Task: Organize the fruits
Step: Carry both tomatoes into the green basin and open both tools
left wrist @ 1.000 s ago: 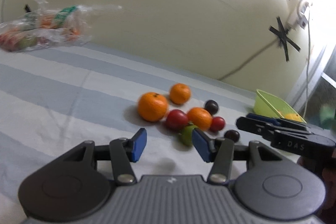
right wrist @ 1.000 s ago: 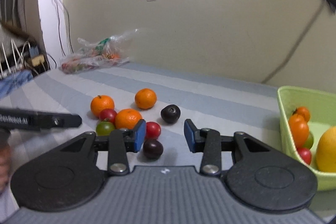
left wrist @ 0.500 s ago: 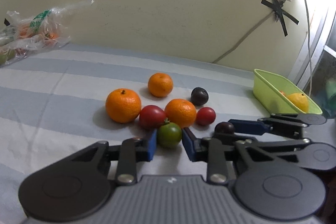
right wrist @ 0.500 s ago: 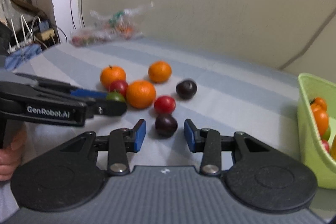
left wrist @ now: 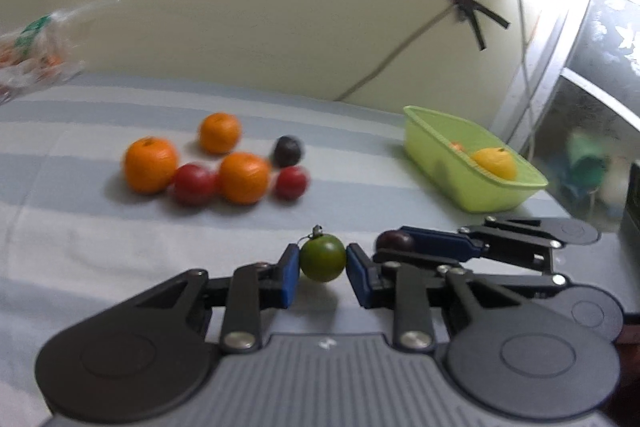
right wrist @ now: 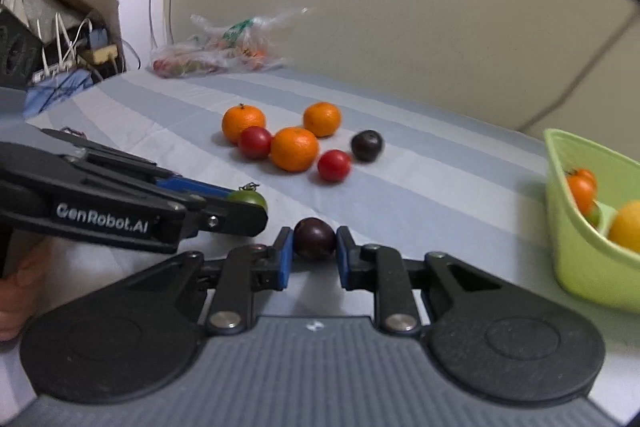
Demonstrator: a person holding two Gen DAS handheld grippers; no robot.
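White "GenRobot.AI" lettering on the black side of the left hand-held gripper [right wrist: 243, 198]

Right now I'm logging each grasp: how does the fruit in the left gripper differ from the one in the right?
The green tomato in the left gripper is green, round and has a stem; the dark plum in the right gripper is dark purple, slightly oval, with no stem visible. The tomato looks slightly bigger. Both are small, smooth and pinched between blue pads.
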